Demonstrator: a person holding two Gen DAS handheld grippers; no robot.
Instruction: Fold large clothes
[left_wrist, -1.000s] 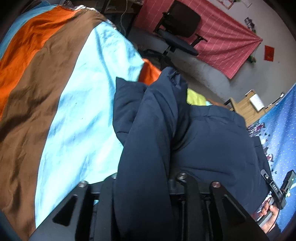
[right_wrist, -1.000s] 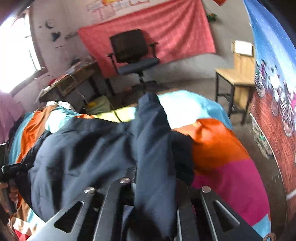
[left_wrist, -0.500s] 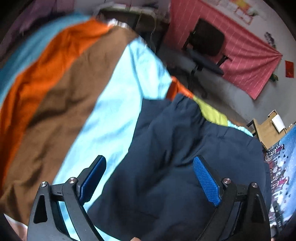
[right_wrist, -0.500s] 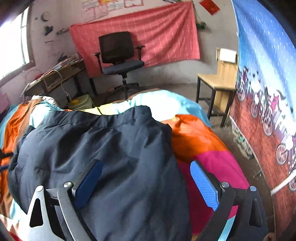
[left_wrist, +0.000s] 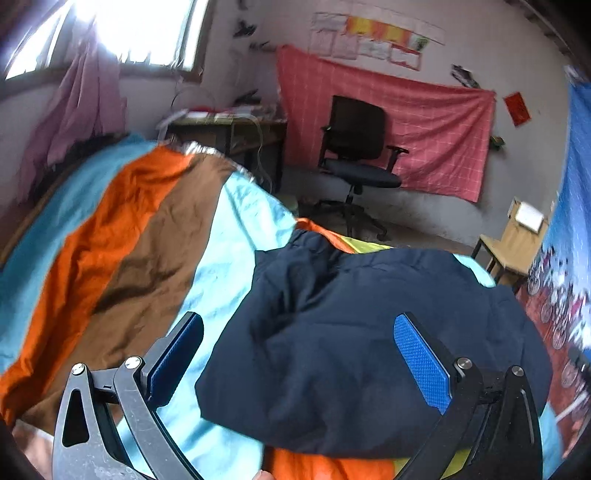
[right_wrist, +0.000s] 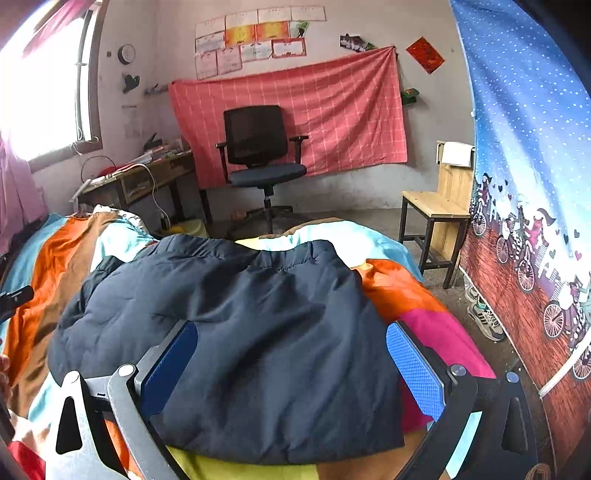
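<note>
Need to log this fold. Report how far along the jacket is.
Done: the navy jacket lies folded over on the striped bedspread. In hand: nothing; the left gripper is opening and the right gripper is open, cloth untouched. Left: possibly a further fold.

Left claw (left_wrist: 297, 350): both jaws stand spread wide apart and are opening, with their blue ribbed pads (left_wrist: 423, 363) facing each other across an empty gap. Nothing is pinched between them; neither pad presses on anything. The claw points forward and angles downward.

Right claw (right_wrist: 291, 360): jaws likewise spread wide and opening, the blue pads (right_wrist: 413, 369) facing inward, with no contact on either pad. The claw points forward and angles downward.

A fingertip (left_wrist: 263, 475) of the person shows at the bottom edge of the left wrist view.
</note>
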